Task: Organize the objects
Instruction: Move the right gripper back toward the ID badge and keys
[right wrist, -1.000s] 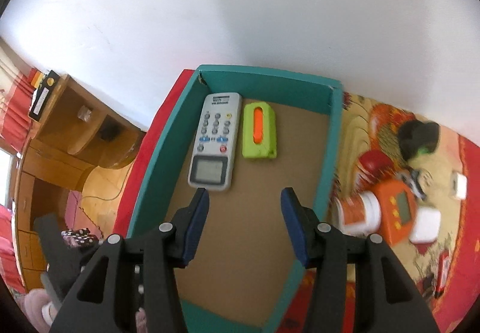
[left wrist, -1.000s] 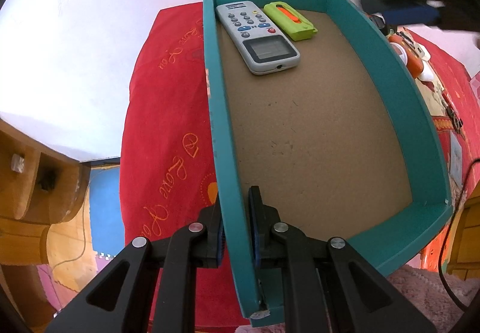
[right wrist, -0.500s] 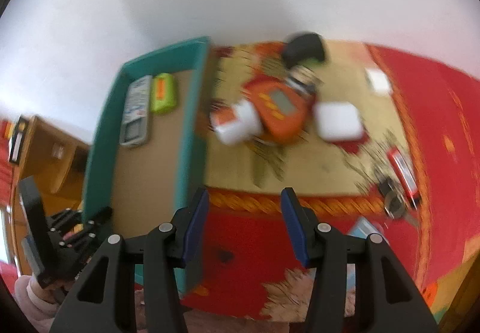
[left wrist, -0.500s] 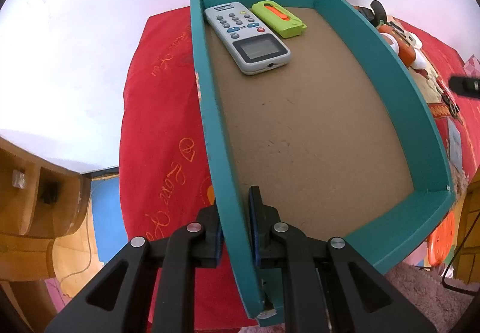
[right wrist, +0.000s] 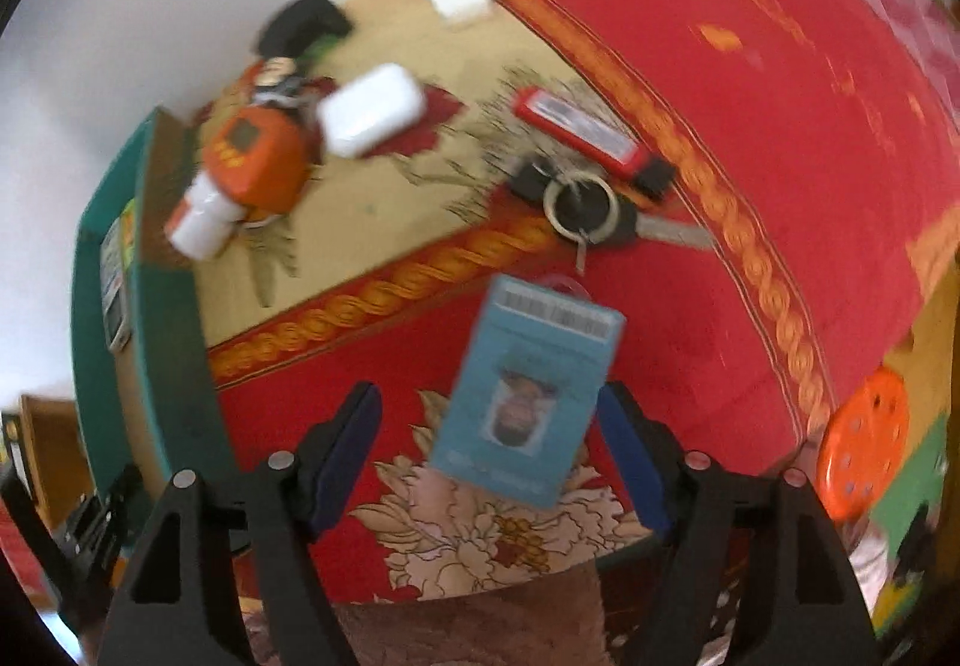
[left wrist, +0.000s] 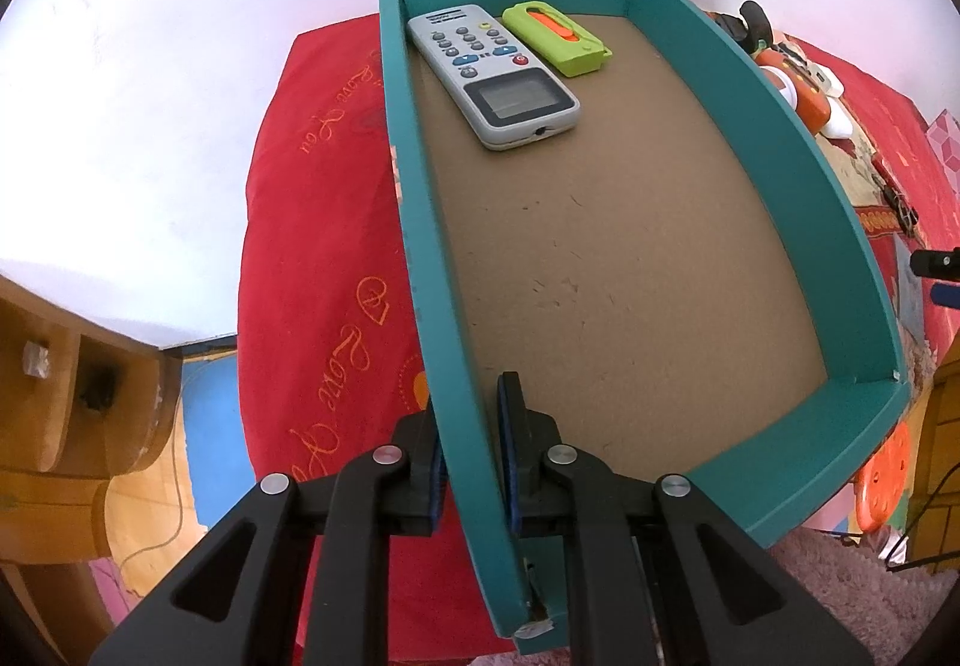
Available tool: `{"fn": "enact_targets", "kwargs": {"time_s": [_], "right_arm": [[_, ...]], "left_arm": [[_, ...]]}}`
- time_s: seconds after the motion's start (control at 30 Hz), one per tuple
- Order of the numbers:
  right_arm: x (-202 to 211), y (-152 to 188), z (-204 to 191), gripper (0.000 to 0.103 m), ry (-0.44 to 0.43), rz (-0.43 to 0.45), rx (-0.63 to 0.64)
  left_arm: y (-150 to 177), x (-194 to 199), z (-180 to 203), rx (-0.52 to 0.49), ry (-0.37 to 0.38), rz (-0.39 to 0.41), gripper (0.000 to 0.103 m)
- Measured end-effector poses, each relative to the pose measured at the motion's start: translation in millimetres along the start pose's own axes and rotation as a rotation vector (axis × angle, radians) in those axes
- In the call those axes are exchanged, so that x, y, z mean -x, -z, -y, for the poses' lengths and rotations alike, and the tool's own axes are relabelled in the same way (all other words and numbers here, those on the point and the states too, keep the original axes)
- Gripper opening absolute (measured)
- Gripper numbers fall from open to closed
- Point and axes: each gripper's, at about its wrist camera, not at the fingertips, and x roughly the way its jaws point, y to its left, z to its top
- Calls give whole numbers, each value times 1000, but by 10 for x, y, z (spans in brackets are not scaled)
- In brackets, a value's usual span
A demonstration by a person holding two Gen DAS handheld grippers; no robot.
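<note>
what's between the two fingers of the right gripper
In the right wrist view, a blue ID card lies flat on the red cloth between the open fingers of the right gripper; neither finger visibly touches it.

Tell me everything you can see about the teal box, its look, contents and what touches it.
The teal box is a shallow open tray with thin teal walls and a brown, cardboard-like floor. It rests on the red cloth. A grey remote and a green-orange cutter lie side by side at its far end; the rest of the floor is bare. The left gripper clamps its left wall near the close corner.
</note>
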Motion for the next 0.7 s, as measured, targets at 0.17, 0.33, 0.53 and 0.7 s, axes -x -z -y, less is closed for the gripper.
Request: {"fn": "enact_targets", "kwargs": {"time_s": [0.17, 0.33, 0.53, 0.7], "right_arm": [[-101, -45, 59, 75, 6, -23, -62], [-147, -98, 91, 75, 41, -16, -75], [-180, -62, -68, 64, 151, -12, 28], [-141, -18, -49, 61, 153, 9, 85]], "left_arm": [[6, 2, -6, -1, 2, 3, 14], [8, -1, -9, 0, 3, 3, 14], [8, -7, -14, 4, 7, 3, 14], [11, -9, -14, 4, 6, 5, 14]]}}
